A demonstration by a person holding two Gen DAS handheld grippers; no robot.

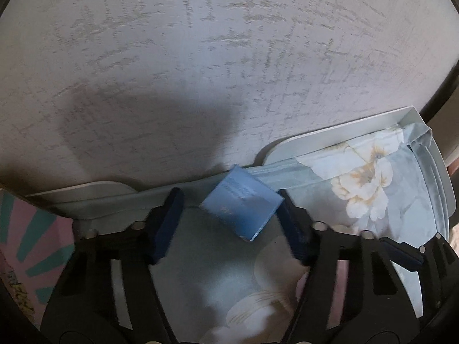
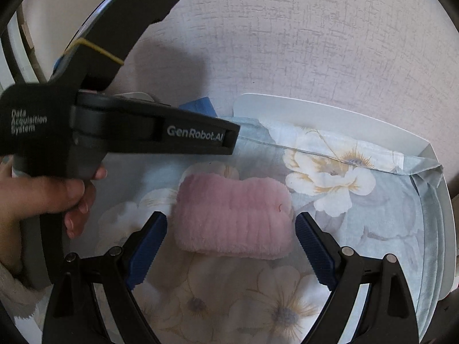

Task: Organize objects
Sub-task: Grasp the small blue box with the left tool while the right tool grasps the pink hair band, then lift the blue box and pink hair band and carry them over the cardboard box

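Note:
A small blue box lies tilted on floral fabric inside a white tray. My left gripper is open with the blue box between its fingers, near the right finger. In the right wrist view a folded pink fluffy cloth rests on the floral fabric. My right gripper is open, its fingers on either side of the pink cloth. The left gripper's black body crosses the upper left of that view, and the blue box peeks out behind it.
The white tray's rim runs along a textured grey wall. A pink and teal patterned item lies at the left. A hand holds the left gripper.

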